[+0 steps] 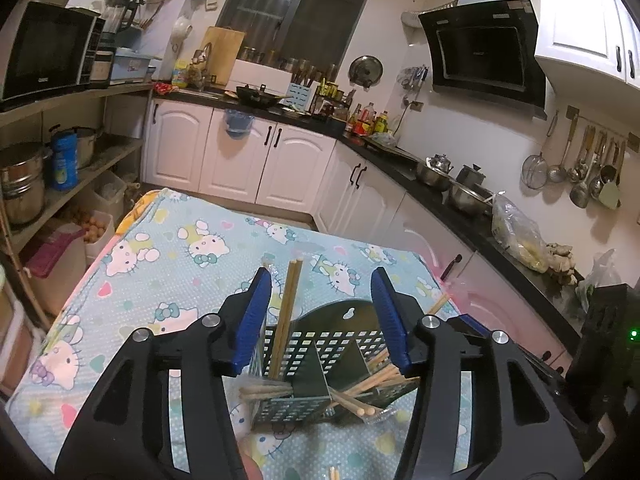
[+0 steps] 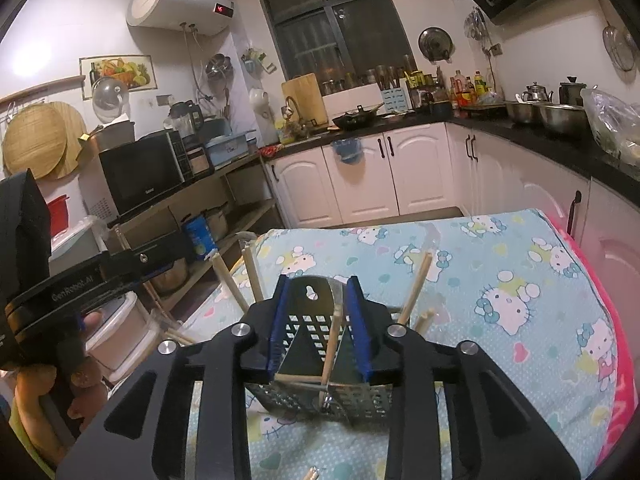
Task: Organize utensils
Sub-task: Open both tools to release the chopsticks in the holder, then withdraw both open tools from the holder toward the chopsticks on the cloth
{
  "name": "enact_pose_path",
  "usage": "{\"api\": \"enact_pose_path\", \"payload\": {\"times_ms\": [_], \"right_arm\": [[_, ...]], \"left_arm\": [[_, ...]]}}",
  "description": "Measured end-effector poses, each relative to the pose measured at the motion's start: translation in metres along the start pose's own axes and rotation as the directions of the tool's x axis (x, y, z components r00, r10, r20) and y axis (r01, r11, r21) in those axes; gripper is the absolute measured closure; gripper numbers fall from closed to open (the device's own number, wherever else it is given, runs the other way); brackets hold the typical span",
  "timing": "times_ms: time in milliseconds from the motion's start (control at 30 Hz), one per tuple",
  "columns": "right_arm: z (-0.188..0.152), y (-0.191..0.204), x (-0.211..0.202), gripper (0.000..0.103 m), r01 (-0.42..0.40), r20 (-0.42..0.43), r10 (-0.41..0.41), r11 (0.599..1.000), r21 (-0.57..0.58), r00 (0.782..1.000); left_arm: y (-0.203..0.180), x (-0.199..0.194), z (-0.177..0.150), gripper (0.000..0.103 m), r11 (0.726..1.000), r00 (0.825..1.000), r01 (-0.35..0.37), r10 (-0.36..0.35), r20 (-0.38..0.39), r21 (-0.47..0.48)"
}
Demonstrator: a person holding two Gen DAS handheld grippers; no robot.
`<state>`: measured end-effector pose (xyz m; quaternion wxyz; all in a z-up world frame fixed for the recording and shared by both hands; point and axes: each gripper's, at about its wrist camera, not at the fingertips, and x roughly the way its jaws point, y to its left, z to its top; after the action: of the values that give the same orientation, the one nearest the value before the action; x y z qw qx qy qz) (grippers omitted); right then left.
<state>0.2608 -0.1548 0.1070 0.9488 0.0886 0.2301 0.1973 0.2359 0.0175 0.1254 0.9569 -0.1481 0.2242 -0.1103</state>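
A dark perforated metal utensil holder (image 1: 320, 364) is standing on the table under a cartoon-cat printed cloth (image 1: 160, 264), near its six o'clock edge. Wooden chopsticks (image 1: 290, 312) are standing in its nine o'clock compartment, and more chopsticks (image 1: 372, 388) are leaning in the three o'clock one. White lower cabinets (image 1: 240, 160) are running behind at twelve o'clock, a black microwave (image 1: 48, 48) sitting at ten o'clock.

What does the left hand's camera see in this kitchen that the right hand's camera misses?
Only the left wrist view shows the ladles hanging on the wall rail. Only the right wrist view shows the white water heater and the fruit picture. Both show the perforated utensil holder with wooden chopsticks on the cartoon-cat cloth, the microwave, and each camera's own open gripper.
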Motion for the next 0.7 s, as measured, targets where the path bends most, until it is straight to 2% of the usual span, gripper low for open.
{"api": "enact_pose_path", "payload": {"times_ms": [267,400,533,700], "right_arm": [[-0.003,0.002,-0.018,0.054,-0.005,-0.005,0.005,1.000,0.002,1.000],[-0.006,0.003,-0.028,0.048,-0.001,-0.004,0.001,1.000,-0.002,1.000],[-0.010,0.005,-0.041,0.037,0.017,0.004,-0.017,0.999,-0.027,1.000],[-0.016,0.006,-0.052,0.031,0.033,0.008,-0.033,0.998,-0.044,0.999]], "left_arm": [[0.000,-0.016,-0.005,0.045,1.000,1.000,0.010,-0.010,0.002,0.010],[0.001,-0.027,-0.006,0.040,1.000,1.000,0.018,-0.018,0.011,0.009],[0.001,-0.035,-0.009,0.033,1.000,1.000,0.021,-0.021,0.009,0.015],[0.002,-0.041,-0.016,0.024,1.000,1.000,0.019,-0.019,0.004,0.012]]}}
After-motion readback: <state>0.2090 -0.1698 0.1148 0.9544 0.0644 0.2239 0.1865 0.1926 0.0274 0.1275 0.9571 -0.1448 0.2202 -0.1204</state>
